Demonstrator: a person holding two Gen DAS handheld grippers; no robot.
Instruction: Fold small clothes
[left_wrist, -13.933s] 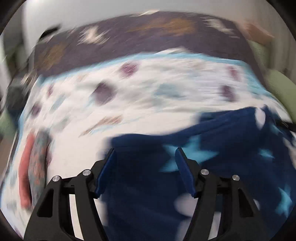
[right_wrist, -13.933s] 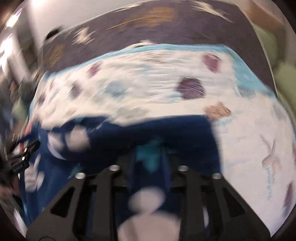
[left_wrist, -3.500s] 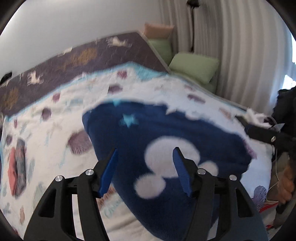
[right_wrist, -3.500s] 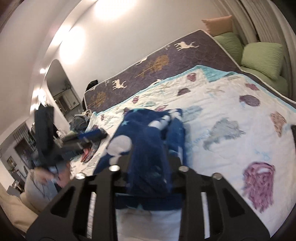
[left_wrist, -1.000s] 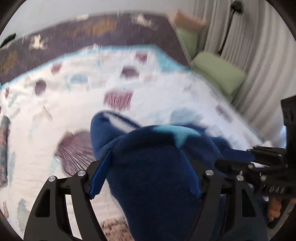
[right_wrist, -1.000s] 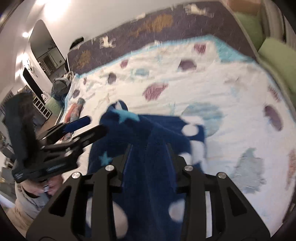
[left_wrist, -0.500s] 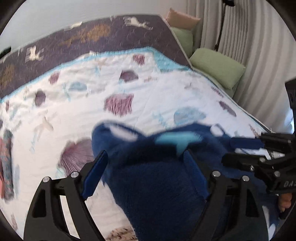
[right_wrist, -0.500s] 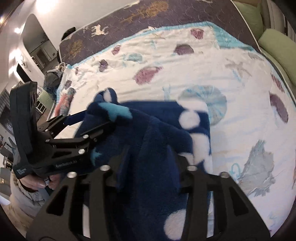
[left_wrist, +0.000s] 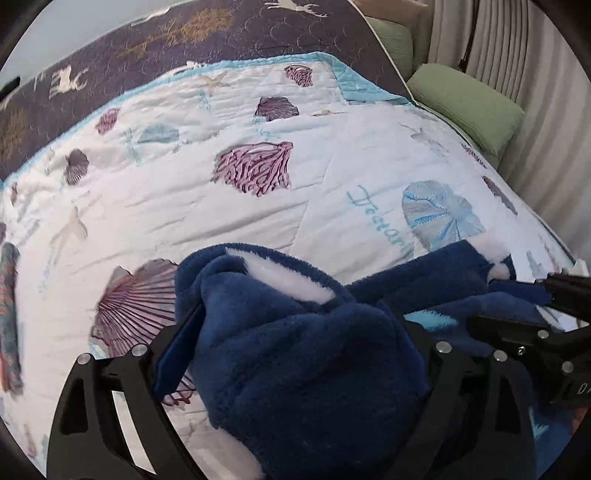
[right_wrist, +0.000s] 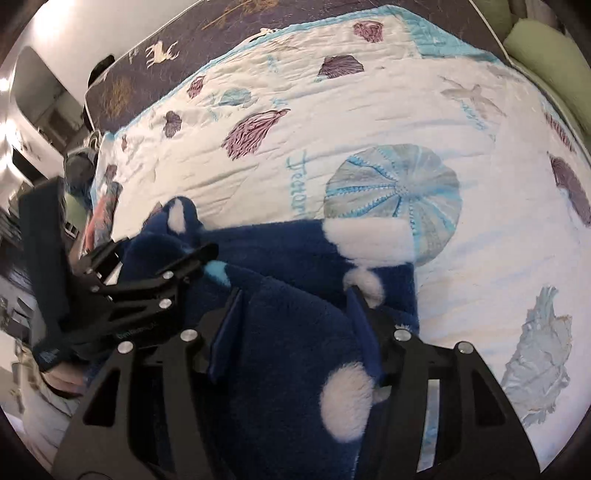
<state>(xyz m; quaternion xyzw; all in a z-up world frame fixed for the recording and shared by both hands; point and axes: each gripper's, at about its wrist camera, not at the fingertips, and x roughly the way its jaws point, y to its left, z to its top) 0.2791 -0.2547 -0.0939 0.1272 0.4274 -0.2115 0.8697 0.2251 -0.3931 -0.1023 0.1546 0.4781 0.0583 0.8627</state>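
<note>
A fluffy navy fleece garment (left_wrist: 303, 354) with white blobs and light-blue stars lies bunched on the white seashell quilt (left_wrist: 258, 206). My left gripper (left_wrist: 291, 317) has its fingers spread around a thick fold of the fleece, which fills the gap. My right gripper (right_wrist: 295, 310) likewise straddles a fold of the same garment (right_wrist: 288, 369), with cloth filling the gap. Each gripper shows in the other's view, the left one (right_wrist: 147, 273) and the right one (left_wrist: 532, 325), close together over the garment.
Green pillows (left_wrist: 465, 99) lie at the far right by a curtain. A dark deer-print blanket (left_wrist: 221, 33) covers the head of the bed. A red patterned cloth (left_wrist: 9, 317) lies at the quilt's left edge.
Both grippers have sunk lower with the fleece toward the quilt, and the garment now rests bunched on it. The jaws of both look wider than one second ago.
</note>
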